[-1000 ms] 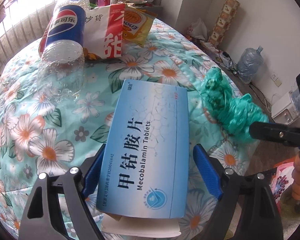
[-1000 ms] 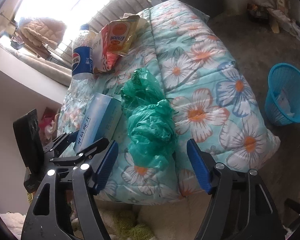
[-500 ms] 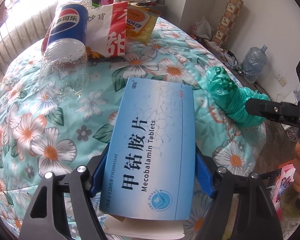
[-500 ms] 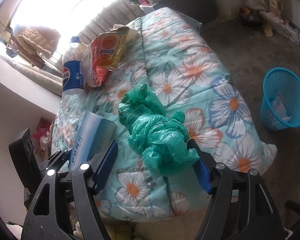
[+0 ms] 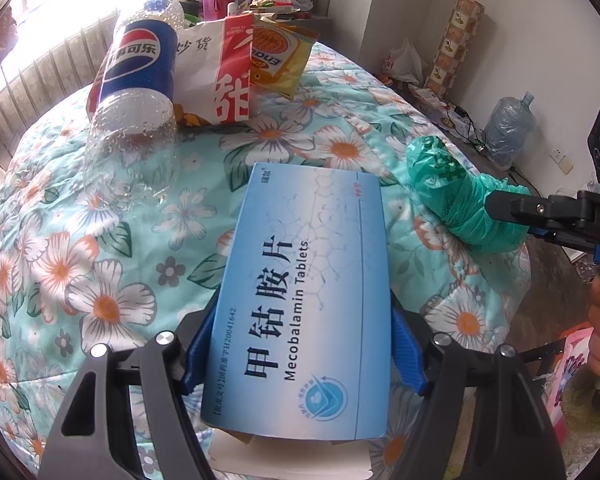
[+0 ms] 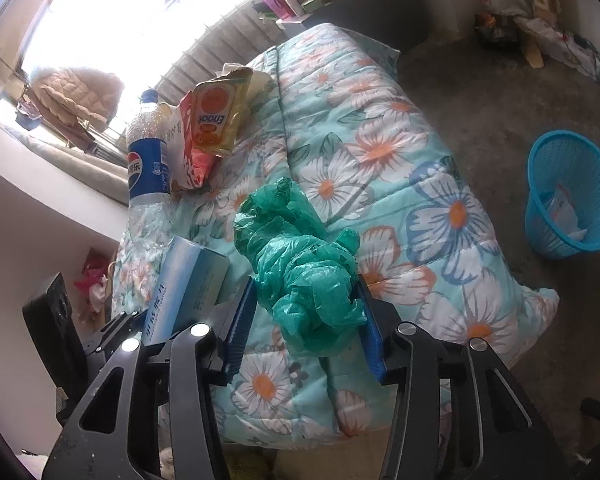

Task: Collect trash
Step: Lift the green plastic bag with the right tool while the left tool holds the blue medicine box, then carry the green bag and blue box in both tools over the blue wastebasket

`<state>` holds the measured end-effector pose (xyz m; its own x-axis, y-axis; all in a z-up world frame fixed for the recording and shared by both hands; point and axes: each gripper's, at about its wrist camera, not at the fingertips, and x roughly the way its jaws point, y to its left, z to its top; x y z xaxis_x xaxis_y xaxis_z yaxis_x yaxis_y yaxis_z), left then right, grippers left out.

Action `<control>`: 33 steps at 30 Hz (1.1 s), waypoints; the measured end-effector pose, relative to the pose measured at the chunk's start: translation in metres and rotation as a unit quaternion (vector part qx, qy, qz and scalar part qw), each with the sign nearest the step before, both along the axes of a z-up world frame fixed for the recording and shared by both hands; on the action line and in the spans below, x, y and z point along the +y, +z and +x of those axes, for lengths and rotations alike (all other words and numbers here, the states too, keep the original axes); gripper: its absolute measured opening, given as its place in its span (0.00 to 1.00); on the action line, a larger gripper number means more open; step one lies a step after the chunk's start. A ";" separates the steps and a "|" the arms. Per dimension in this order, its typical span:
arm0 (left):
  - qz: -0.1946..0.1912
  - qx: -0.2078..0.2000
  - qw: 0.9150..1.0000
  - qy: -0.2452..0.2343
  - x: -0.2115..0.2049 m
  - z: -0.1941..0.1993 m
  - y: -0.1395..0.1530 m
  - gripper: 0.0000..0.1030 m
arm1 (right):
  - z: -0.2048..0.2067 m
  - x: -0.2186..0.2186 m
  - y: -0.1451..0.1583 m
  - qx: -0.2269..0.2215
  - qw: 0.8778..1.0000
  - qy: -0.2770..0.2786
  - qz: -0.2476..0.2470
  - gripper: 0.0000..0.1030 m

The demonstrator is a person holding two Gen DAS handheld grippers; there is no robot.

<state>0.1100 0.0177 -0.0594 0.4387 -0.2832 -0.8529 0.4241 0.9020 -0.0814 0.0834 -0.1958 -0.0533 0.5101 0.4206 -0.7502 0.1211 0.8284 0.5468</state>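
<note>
My left gripper (image 5: 300, 354) is shut on a blue Mecobalamin tablet box (image 5: 304, 304), its blue pads pressed on both long sides. The box also shows in the right wrist view (image 6: 188, 288). My right gripper (image 6: 306, 332) is shut on a crumpled green plastic bag (image 6: 304, 276), which also shows in the left wrist view (image 5: 456, 200). An empty Pepsi bottle (image 5: 136, 92), a red-and-white snack bag (image 5: 220, 76) and a yellow snack bag (image 5: 280, 56) lie farther back on the floral quilt (image 5: 80, 272).
A blue mesh waste basket (image 6: 572, 196) with some paper in it stands on the floor to the right of the bed. A water jug (image 5: 508, 128) and clutter sit along the far wall. The quilt's near edge (image 6: 380, 420) drops off below my right gripper.
Both grippers have closed: the left pads now clamp the tablet box, the right pads now squeeze the green bag. The right gripper moved forward onto the bag.
</note>
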 end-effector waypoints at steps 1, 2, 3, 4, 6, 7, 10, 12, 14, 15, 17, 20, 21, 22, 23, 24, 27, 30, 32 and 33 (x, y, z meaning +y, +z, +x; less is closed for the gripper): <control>0.000 -0.002 1.000 0.000 0.000 -0.001 0.001 0.69 | 0.000 -0.001 0.000 0.000 1.000 0.001 0.004 0.42; 0.000 -0.004 1.000 0.000 0.000 -0.001 0.002 0.69 | -0.001 -0.002 0.000 0.000 1.000 0.001 0.006 0.41; 0.000 -0.006 1.000 0.000 -0.001 -0.001 0.003 0.69 | -0.001 -0.003 0.000 -0.001 1.000 0.000 0.007 0.40; 0.000 -0.008 1.000 0.000 0.000 -0.001 0.004 0.69 | -0.002 -0.004 0.001 -0.001 1.000 0.000 0.008 0.40; 0.002 -0.013 1.000 -0.001 -0.001 -0.001 0.006 0.69 | -0.003 -0.005 0.002 -0.003 1.000 -0.001 0.012 0.39; 0.003 -0.015 1.000 -0.002 -0.001 -0.001 0.007 0.69 | -0.004 -0.005 0.003 -0.004 1.000 -0.001 0.013 0.39; 0.004 -0.022 1.000 -0.002 -0.002 -0.002 0.010 0.69 | -0.005 -0.007 0.005 -0.007 1.000 -0.004 0.016 0.38; 0.003 -0.026 1.000 -0.003 -0.002 -0.003 0.012 0.69 | -0.007 -0.008 0.007 -0.010 1.000 -0.005 0.017 0.37; 0.003 -0.030 1.000 -0.003 -0.003 -0.004 0.014 0.69 | -0.008 -0.009 0.009 -0.012 1.000 -0.004 0.018 0.37; 0.004 -0.031 0.999 -0.004 -0.003 -0.004 0.015 0.69 | -0.009 -0.009 0.010 -0.013 1.000 -0.004 0.018 0.37; 0.005 -0.035 0.999 -0.004 -0.004 -0.006 0.017 0.69 | -0.009 -0.011 0.011 -0.014 1.000 -0.004 0.019 0.37; 0.007 -0.040 0.999 -0.005 -0.006 -0.007 0.019 0.69 | -0.010 -0.013 0.011 -0.014 1.000 -0.006 0.022 0.36; 0.007 -0.041 0.999 -0.006 -0.007 -0.008 0.020 0.69 | -0.010 -0.014 0.010 -0.014 1.000 -0.006 0.024 0.36; 0.007 -0.042 0.999 -0.007 -0.007 -0.008 0.021 0.69 | -0.011 -0.014 0.011 -0.015 1.000 -0.007 0.025 0.36; 0.007 -0.043 0.999 -0.007 -0.008 -0.009 0.022 0.69 | -0.012 -0.015 0.011 -0.015 0.999 -0.007 0.027 0.36; 0.008 -0.044 0.999 -0.007 -0.009 -0.010 0.022 0.69 | -0.012 -0.015 0.011 -0.016 0.999 -0.007 0.027 0.36; 0.010 -0.048 0.999 -0.008 -0.011 -0.011 0.024 0.69 | -0.014 -0.016 0.012 -0.018 0.999 -0.008 0.030 0.36; 0.012 -0.051 0.999 -0.010 -0.013 -0.011 0.025 0.69 | -0.016 -0.018 0.013 -0.020 0.999 -0.009 0.032 0.36; 0.013 -0.054 0.998 -0.011 -0.014 -0.011 0.025 0.69 | -0.016 -0.019 0.014 -0.021 0.999 -0.009 0.033 0.35; 0.014 -0.055 0.998 -0.012 -0.015 -0.010 0.026 0.69 | -0.016 -0.019 0.014 -0.021 0.999 -0.010 0.034 0.35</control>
